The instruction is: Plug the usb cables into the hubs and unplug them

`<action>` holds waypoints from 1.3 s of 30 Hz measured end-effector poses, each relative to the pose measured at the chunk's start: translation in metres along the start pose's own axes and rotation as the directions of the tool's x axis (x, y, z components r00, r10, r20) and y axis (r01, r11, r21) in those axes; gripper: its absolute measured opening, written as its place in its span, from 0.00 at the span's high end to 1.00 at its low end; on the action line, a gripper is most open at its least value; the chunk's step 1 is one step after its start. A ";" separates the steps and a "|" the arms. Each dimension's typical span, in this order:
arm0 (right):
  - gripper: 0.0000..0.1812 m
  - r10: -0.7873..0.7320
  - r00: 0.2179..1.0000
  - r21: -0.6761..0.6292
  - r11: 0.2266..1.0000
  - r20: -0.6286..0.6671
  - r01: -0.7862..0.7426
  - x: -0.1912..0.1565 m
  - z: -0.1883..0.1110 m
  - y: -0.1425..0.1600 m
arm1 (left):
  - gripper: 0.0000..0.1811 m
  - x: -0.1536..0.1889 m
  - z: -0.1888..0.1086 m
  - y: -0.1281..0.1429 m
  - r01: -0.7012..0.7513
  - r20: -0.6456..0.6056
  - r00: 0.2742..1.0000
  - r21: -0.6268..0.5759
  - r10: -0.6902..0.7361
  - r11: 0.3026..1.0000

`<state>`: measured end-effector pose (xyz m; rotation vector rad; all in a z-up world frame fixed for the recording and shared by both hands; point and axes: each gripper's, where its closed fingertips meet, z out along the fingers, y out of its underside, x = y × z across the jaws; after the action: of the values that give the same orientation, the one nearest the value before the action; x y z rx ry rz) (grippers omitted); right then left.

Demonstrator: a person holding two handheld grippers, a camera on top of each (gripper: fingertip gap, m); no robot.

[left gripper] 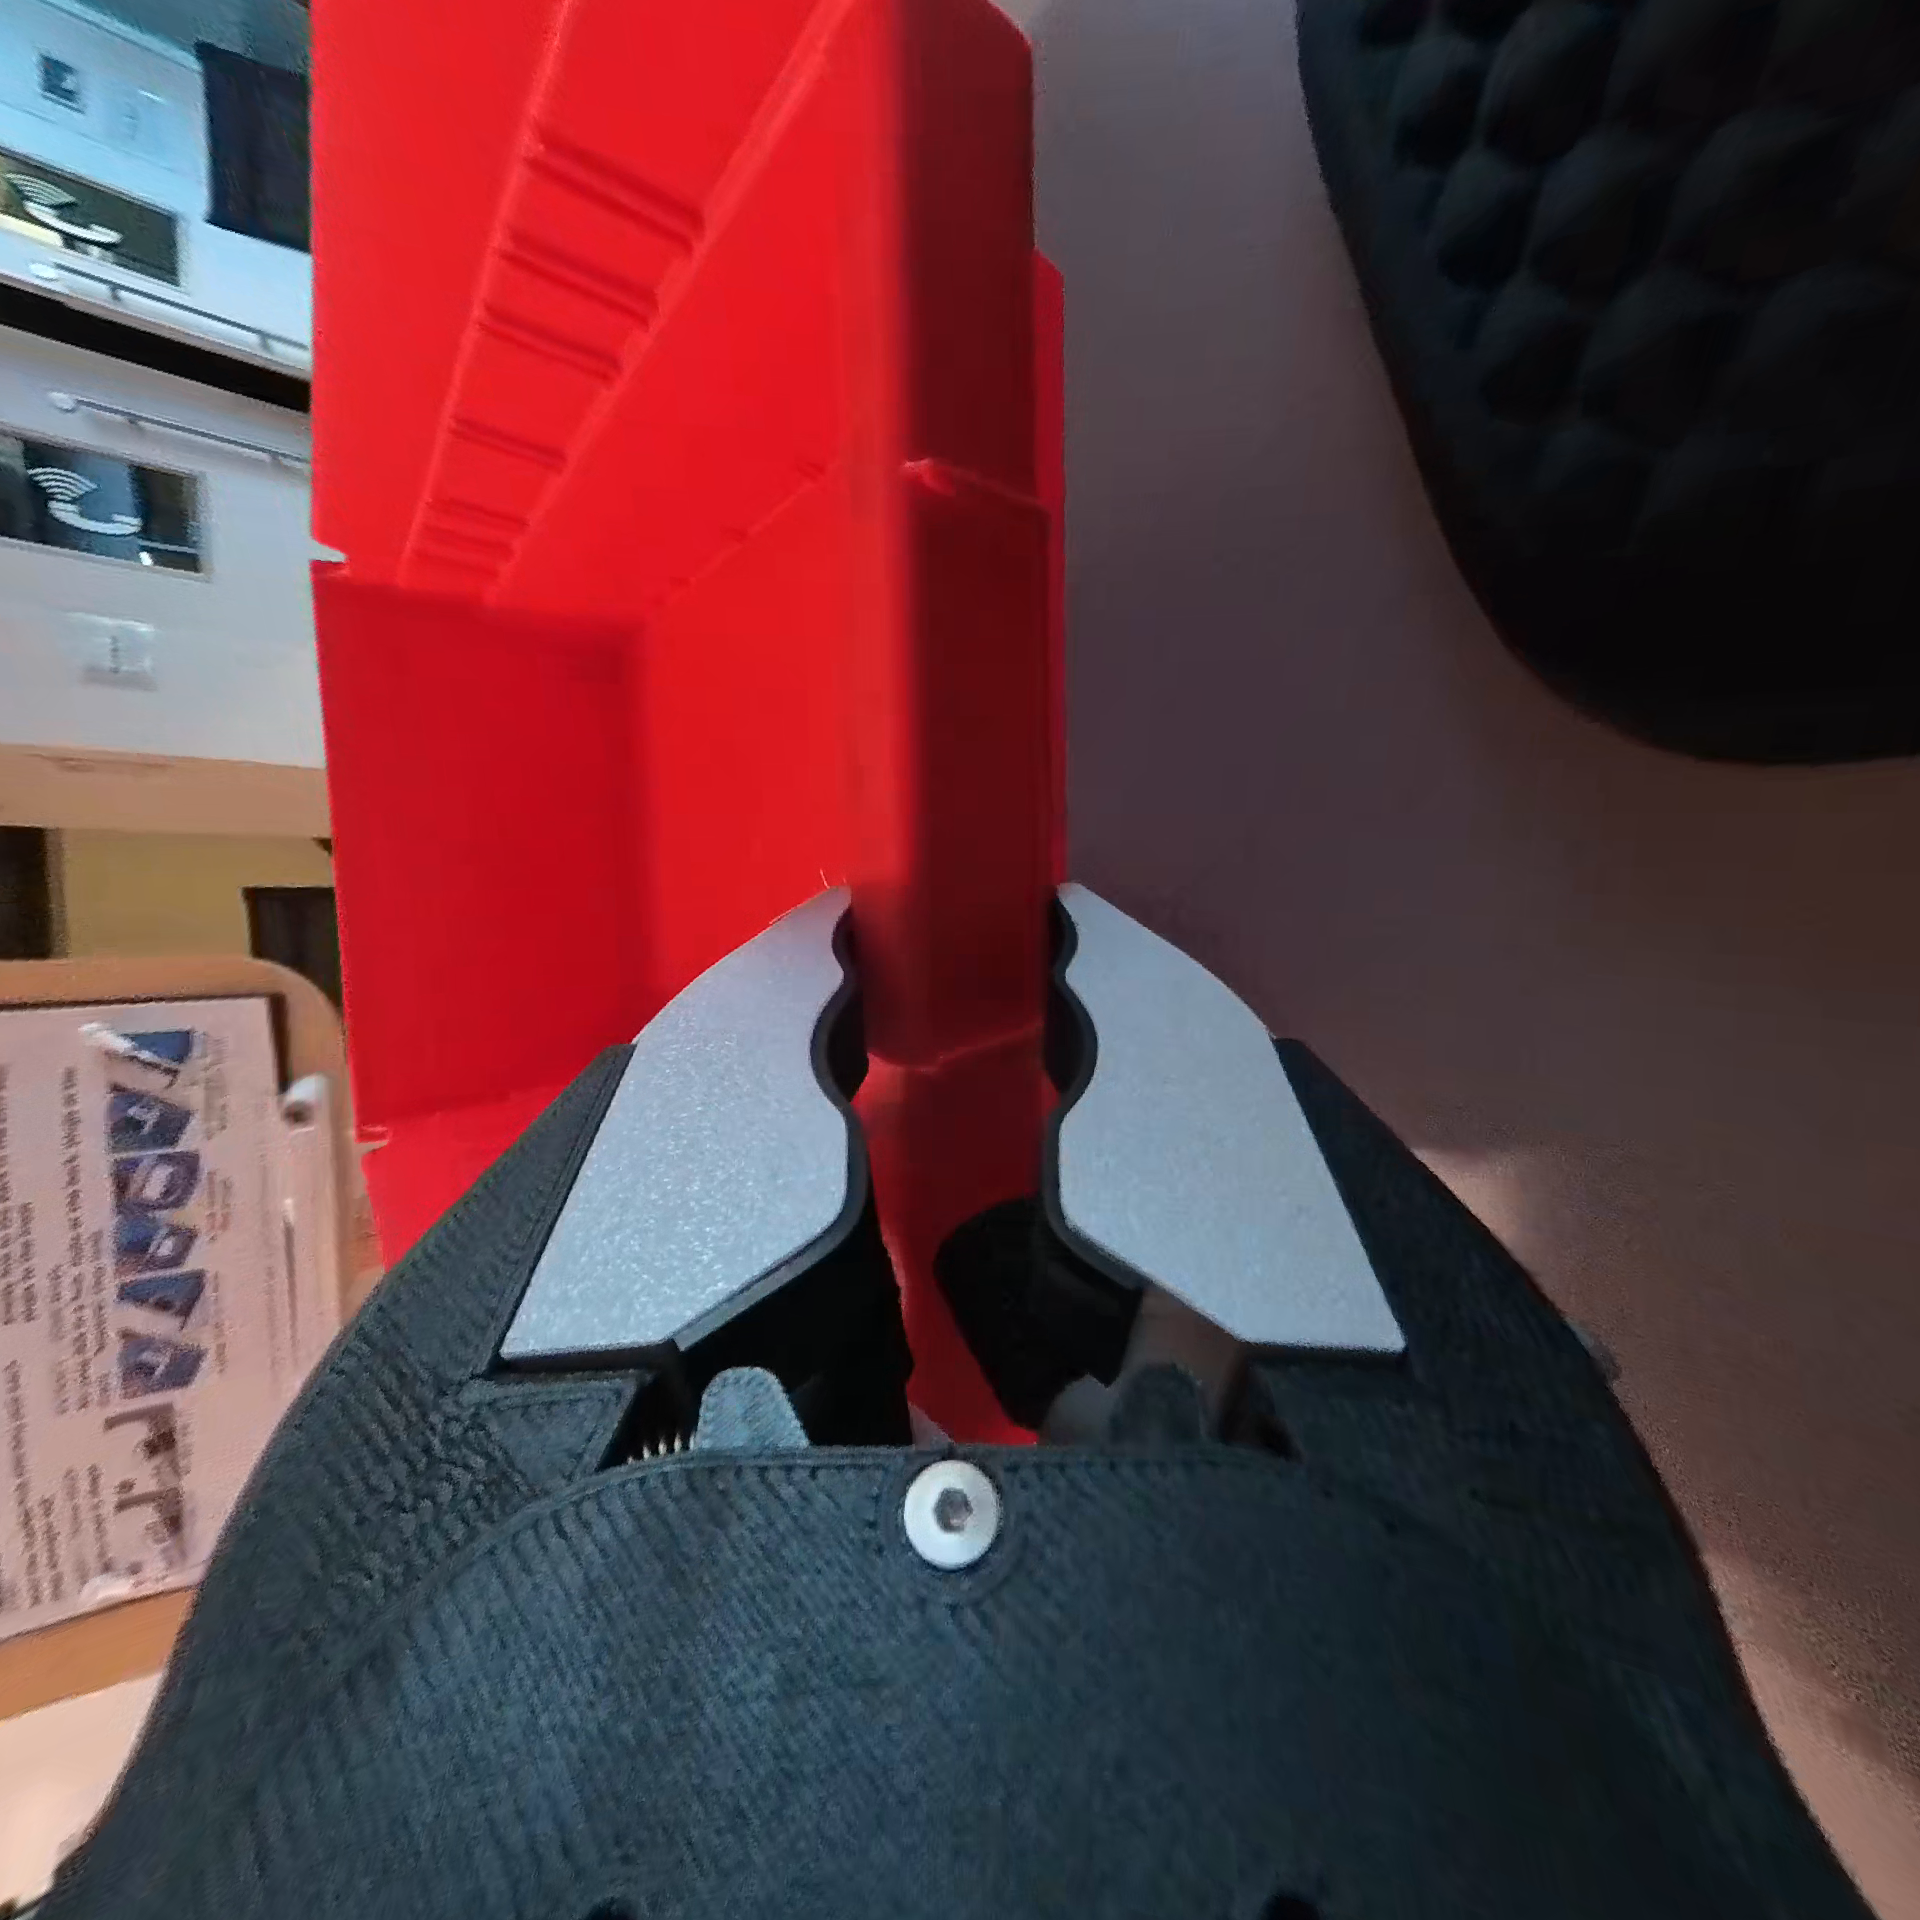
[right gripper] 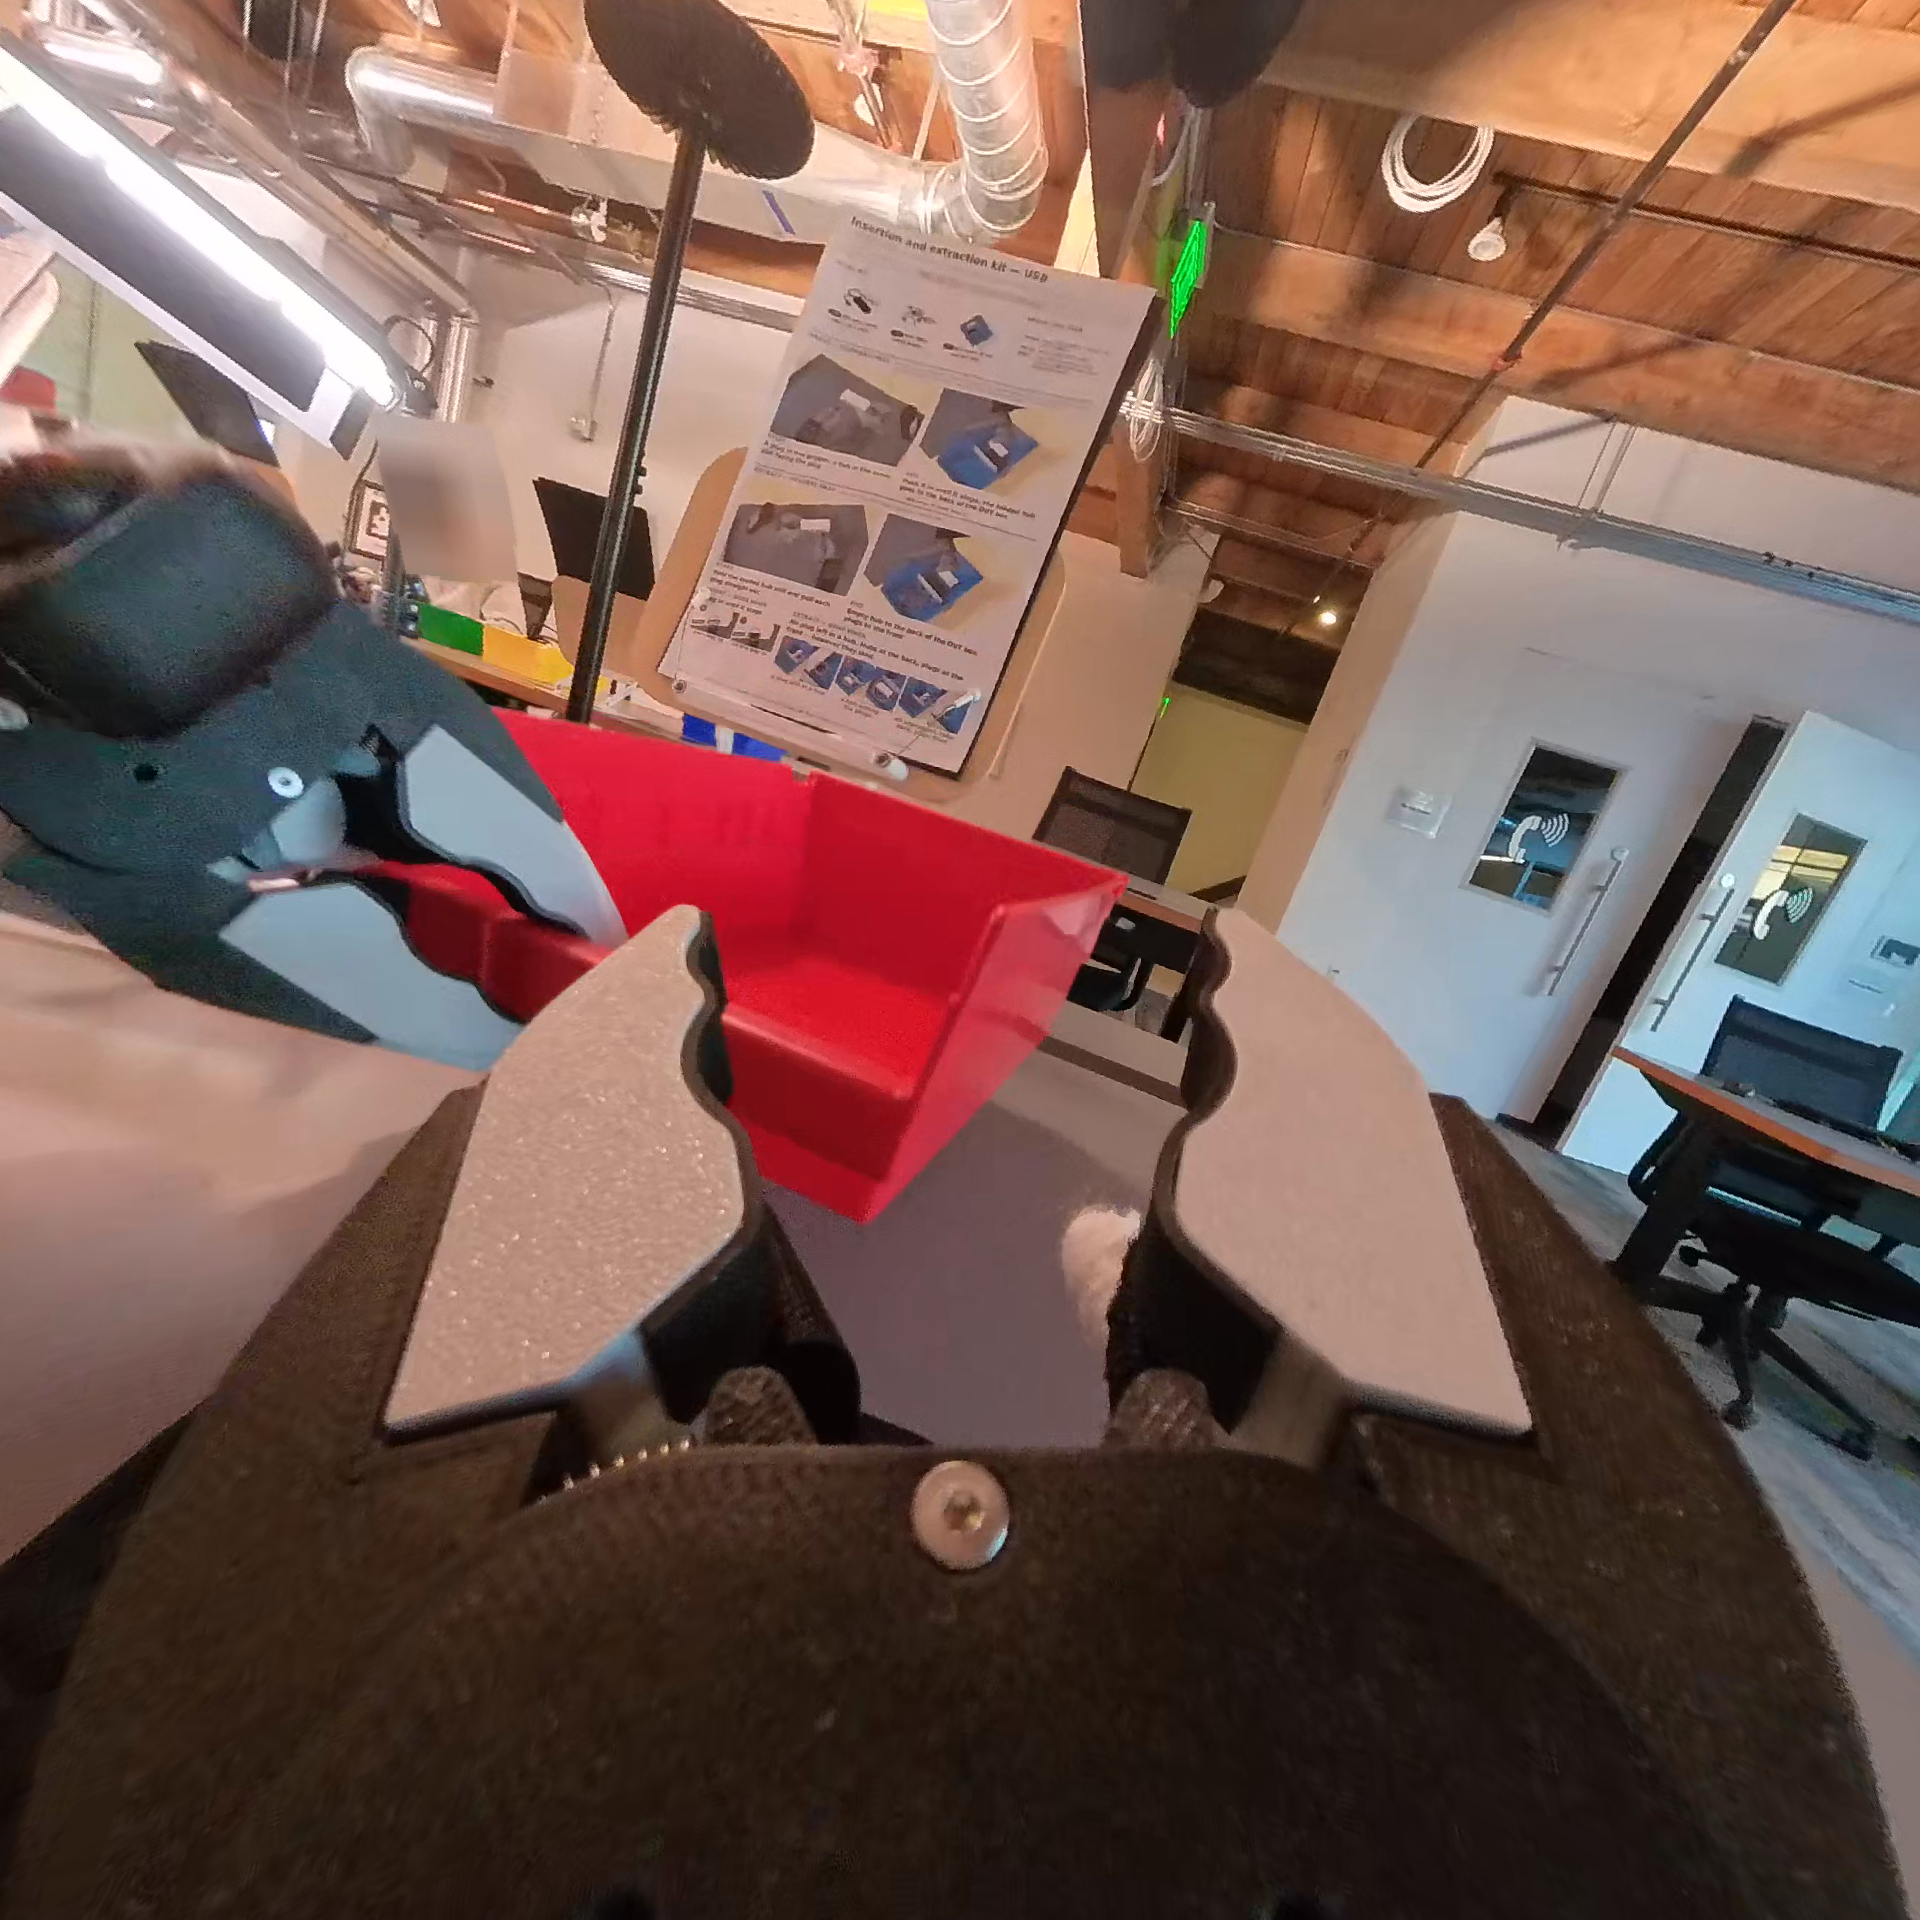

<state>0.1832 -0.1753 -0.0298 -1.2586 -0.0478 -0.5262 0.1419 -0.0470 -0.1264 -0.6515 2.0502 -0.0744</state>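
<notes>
The wall of a red bin (left gripper: 727, 623) is being pinched by the left tongs (left gripper: 956, 966), one silver finger lying inside the bin and the other outside, both pressed against the rim. In the right wrist view the same left tongs (right gripper: 561, 977) are being seen at the left, clamped on the near-left rim of the red bin (right gripper: 883, 935), which is being tilted so that its bare inside is turned toward the camera. The bin is being held just above a pale worktop (right gripper: 156, 1143). The right tongs (right gripper: 956, 997) are being kept spread wide, nothing between their fingers, just near of the bin and apart from it. No usb cable or hub is being shown in either view, so their place cannot be told. Behind the bin a printed instruction sheet (right gripper: 914, 499) on a wooden board is being propped upright, and a black pole (right gripper: 634, 468) is standing to its left. A dark bumpy object (left gripper: 1662, 364) is being seen at the far right of the left wrist view
</notes>
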 end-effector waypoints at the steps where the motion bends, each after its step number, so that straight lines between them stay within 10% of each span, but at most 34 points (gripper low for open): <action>1: 0.53 0.001 1.000 -0.001 1.000 -0.002 -0.001 0.001 0.000 0.000 | 0.83 0.004 0.005 0.001 0.000 -0.014 1.000 -0.005 0.000 1.000; 12: 0.53 -0.011 1.000 -0.013 1.000 0.028 0.011 -0.006 0.001 0.004 | 0.81 0.018 0.017 -0.001 0.002 -0.016 1.000 0.041 -0.001 0.999; 19: 0.55 0.014 0.994 0.045 0.999 0.109 -0.019 -0.019 0.000 -0.005 | 0.33 -0.026 -0.049 -0.023 0.352 0.012 0.925 0.350 -0.379 0.868; 23: 0.62 -0.021 0.971 -0.076 0.996 0.238 0.040 -0.046 0.005 0.005 | 0.32 -0.037 -0.100 0.017 0.542 -0.006 0.811 0.384 -0.585 0.747; 31: 0.59 -0.239 0.810 -0.392 0.779 0.535 0.489 -0.106 0.029 0.068 | 0.54 0.027 -0.141 0.166 0.703 0.131 0.710 -0.071 -0.692 0.708; 39: 0.79 -0.456 0.602 -0.447 0.409 0.655 0.796 -0.111 0.058 0.125 | 0.78 0.054 -0.131 0.236 0.584 0.183 0.803 -0.433 -0.568 0.686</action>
<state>0.1508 -0.0573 -0.1578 -2.1501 -0.8521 -0.9951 -0.0855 0.1030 -0.1686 -1.5930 1.7531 0.0777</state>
